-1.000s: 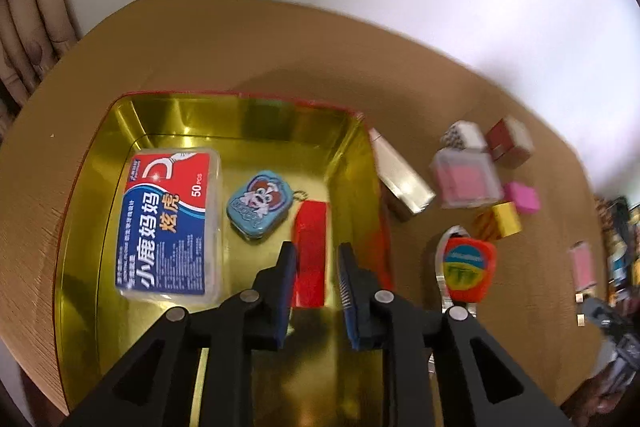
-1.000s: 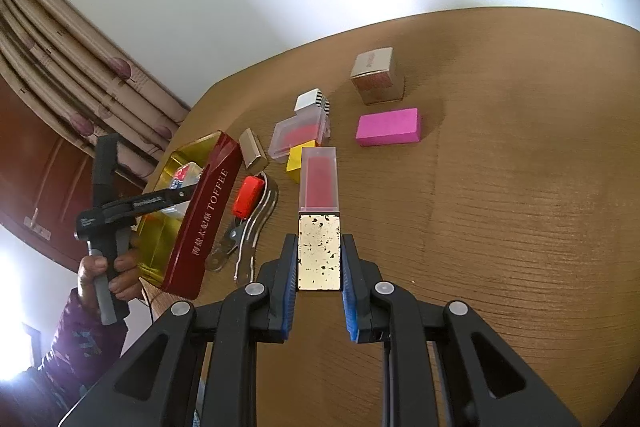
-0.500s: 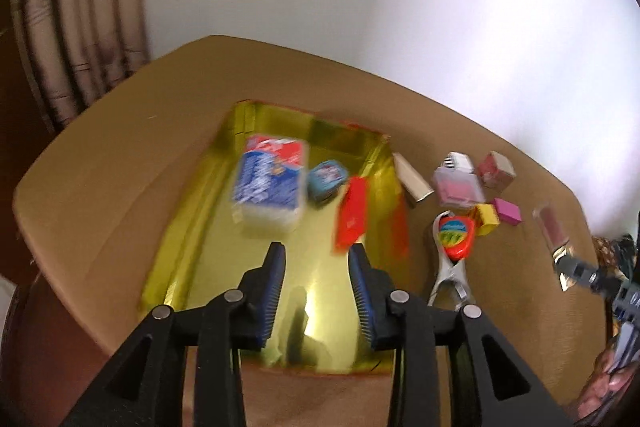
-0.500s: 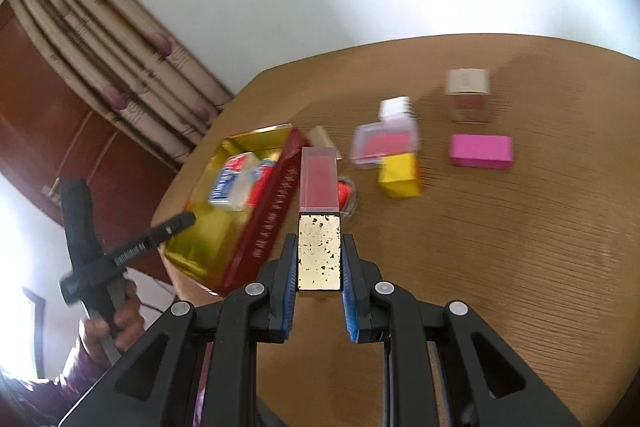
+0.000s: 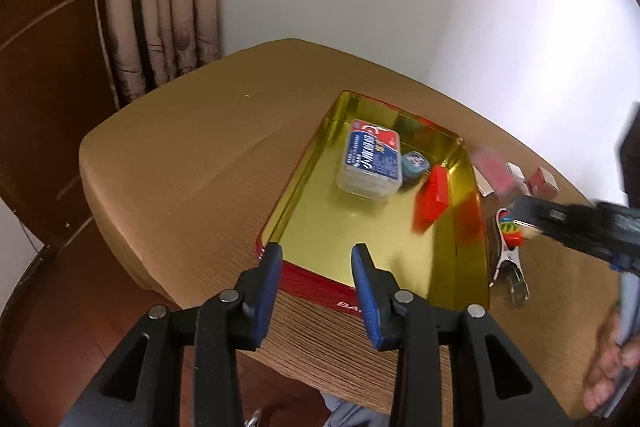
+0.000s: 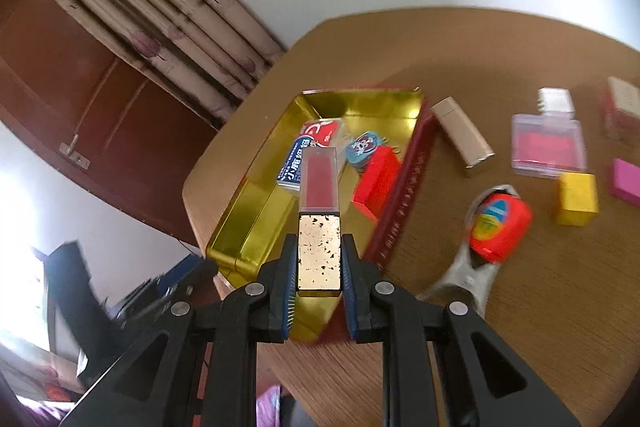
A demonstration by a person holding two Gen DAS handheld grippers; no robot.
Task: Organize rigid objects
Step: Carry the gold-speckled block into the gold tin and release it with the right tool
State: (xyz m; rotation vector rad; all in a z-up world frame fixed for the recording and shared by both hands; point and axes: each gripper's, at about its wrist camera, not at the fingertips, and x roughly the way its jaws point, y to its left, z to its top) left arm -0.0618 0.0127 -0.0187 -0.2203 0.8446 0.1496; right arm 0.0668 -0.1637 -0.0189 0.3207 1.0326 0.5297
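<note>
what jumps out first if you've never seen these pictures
The shiny gold tin with red outer walls on the wooden table, holding a blue-labelled plastic box and a red block. Then the gold-and-red lipstick clamped in the right gripper above the tin.

Floss box (image 6: 308,151), small tin (image 6: 365,147), flat case (image 6: 378,179) in tray (image 6: 256,195); bottle opener (image 6: 498,227) right of tray.

Left tongs (image 5: 316,281) opening, empty; right tongs (image 6: 319,269) clamped tight.

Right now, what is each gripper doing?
Left gripper: jaws opening, nothing between them.
Right gripper: shut on the gold-capped lipstick.
</note>
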